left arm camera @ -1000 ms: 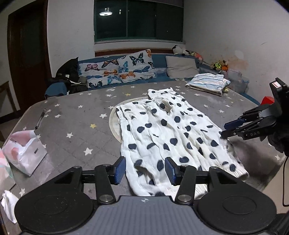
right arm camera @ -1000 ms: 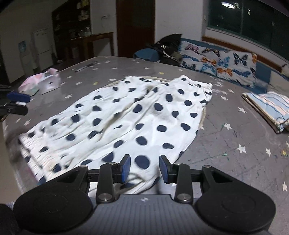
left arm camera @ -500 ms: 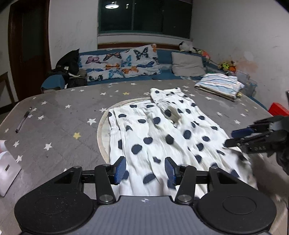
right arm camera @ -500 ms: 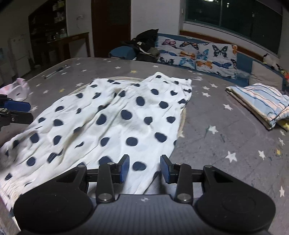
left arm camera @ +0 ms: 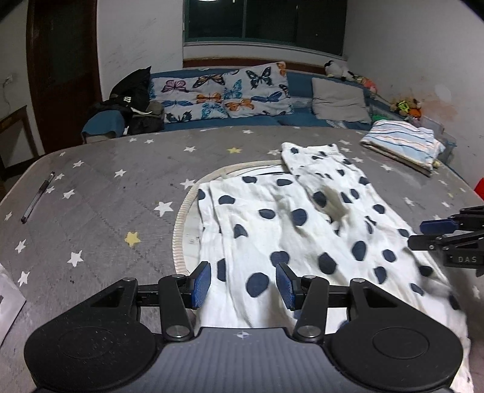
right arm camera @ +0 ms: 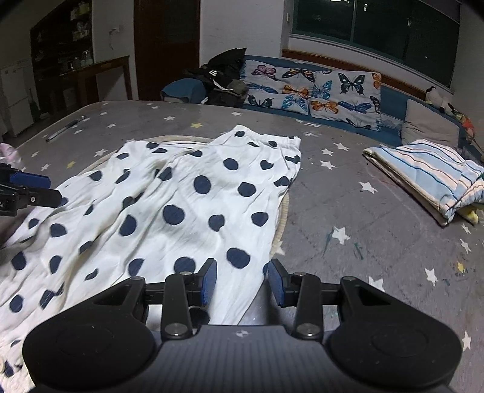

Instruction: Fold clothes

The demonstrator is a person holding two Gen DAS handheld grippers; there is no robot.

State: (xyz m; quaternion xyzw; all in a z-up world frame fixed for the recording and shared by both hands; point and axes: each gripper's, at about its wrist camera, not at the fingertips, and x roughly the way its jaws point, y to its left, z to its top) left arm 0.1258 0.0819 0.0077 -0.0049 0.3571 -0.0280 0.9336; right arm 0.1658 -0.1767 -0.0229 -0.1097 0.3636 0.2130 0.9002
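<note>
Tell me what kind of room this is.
Most likely a living room or bedroom in a home. A blue sofa with butterfly cushions runs under a dark window, soft toys sit in the corner, and polka-dot clothing lies on a grey star-print mat.

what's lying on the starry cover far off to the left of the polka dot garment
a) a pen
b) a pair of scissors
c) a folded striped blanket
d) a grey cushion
a: a thin pen lies alone on the grey starry cover well left of the polka dot garment, while the folded striped blanket sits on the far right.
</note>
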